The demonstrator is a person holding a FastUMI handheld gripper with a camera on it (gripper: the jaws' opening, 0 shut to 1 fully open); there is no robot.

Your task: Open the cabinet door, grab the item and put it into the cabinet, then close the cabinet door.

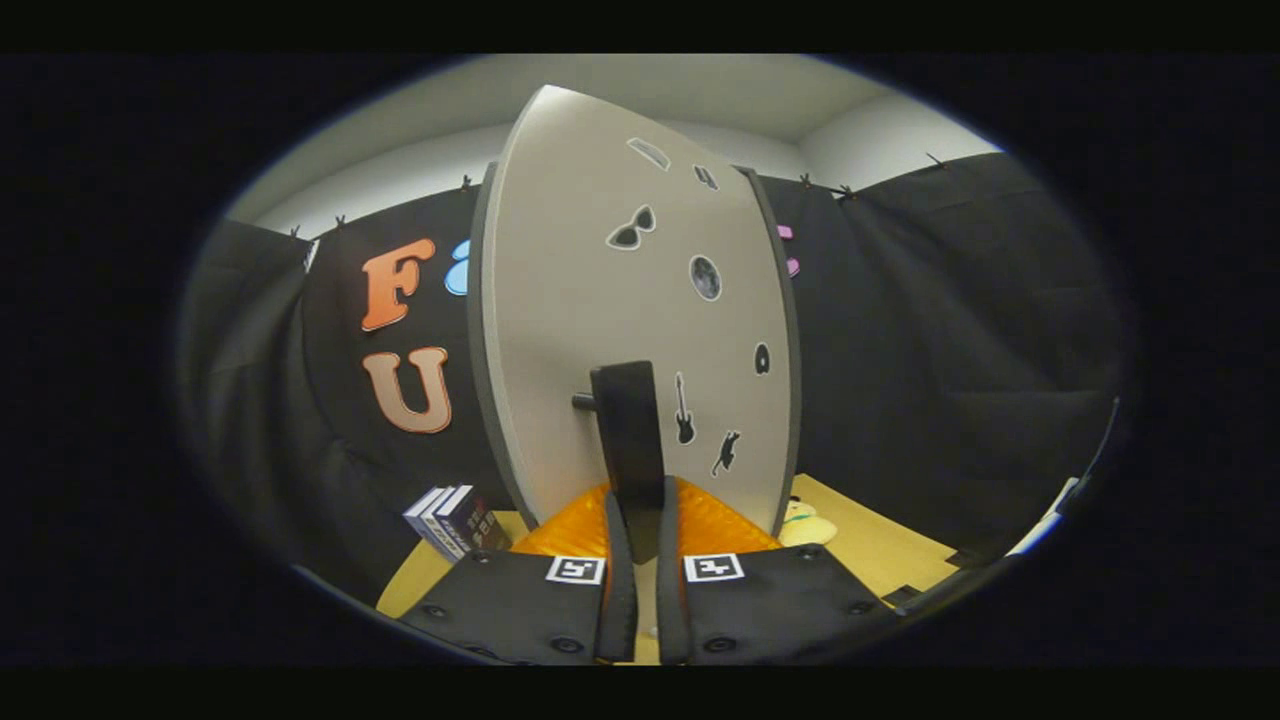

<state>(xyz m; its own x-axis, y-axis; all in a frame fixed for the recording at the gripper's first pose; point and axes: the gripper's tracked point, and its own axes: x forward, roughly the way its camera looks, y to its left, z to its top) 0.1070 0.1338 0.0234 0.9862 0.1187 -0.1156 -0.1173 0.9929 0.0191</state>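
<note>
Grey cabinet door (620, 300) right up close, hand-held gripper (640, 530) clamped on its black handle (628, 440), fingers nearly together.

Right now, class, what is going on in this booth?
A hand-held gripper has its two fingers closed around the dark handle of a grey cabinet door, which carries several small stickers. The door stands right in front of the gripper. A stack of books lies on the table to one side of the door, and a pale soft toy on the other.
</note>
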